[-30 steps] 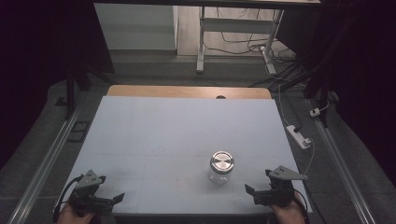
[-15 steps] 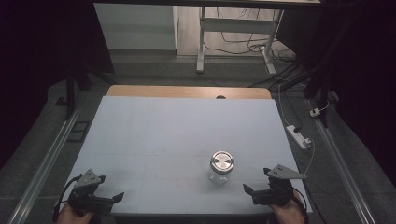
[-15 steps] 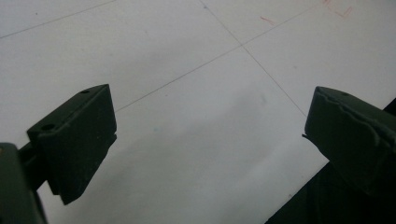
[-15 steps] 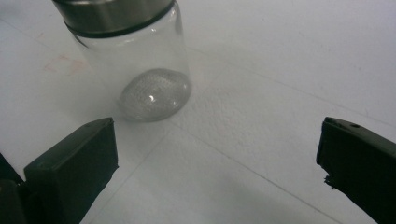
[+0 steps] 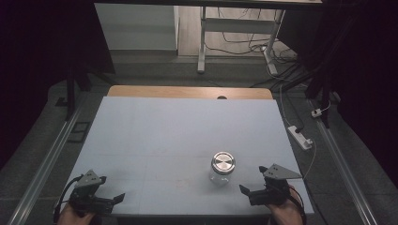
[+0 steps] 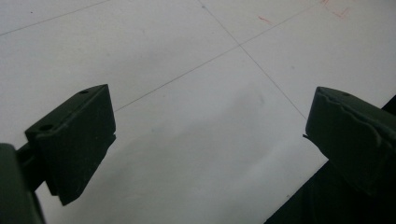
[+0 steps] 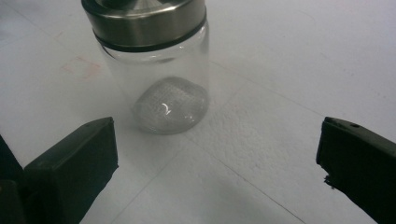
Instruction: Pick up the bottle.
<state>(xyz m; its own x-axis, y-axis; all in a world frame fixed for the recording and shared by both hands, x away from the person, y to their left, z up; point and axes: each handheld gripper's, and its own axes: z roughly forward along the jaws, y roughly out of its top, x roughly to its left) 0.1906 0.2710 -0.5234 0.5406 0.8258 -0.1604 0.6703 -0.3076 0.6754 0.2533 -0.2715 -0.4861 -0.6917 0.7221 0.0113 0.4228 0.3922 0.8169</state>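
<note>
Glass jar (image 5: 222,167) with steel lid stands upright near bench (image 5: 178,126) front edge, right of centre. Right gripper (image 5: 252,192) beside it, jaws apart, empty. Left gripper (image 5: 112,199) at front-left corner, jaws apart, empty.

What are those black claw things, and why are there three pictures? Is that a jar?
Those claws are two grippers that a person holds, one in each hand. One picture looks down from above: the left gripper and the right gripper sit at the near edge of a pale table. The other two pictures come from little cameras riding on each gripper, looking past its black jaws. Yes, it is a clear glass jar with a shiny metal lid, standing upright. Both grippers are open and hold nothing.
</note>
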